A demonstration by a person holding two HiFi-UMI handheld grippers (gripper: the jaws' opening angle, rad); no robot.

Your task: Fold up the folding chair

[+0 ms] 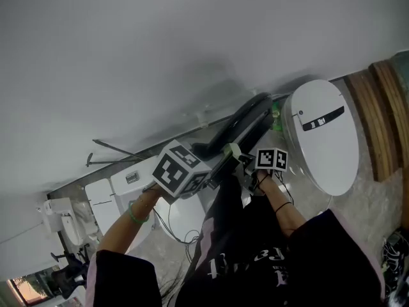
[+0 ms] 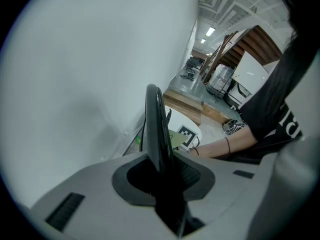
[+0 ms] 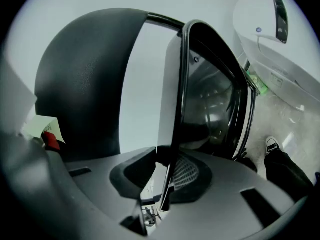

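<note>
Overhead, the black folding chair (image 1: 243, 123) slants lengthwise, far end toward the white wall (image 1: 160, 43), near rim clamped in the left gripper (image 2: 162, 171) and right gripper (image 3: 167, 174) alike.

light: bright, diffuse | shadows: soft on wall (image 1: 192, 69) | gripper views: fisheye-bent, black corners | focus: sharp

A bare white wall (image 1: 160, 43) stands before me, pale stone floor (image 1: 377, 216) below. Wooden steps (image 1: 377, 120) lie nearby; ceiling lights (image 2: 210, 31) glow beyond.
</note>
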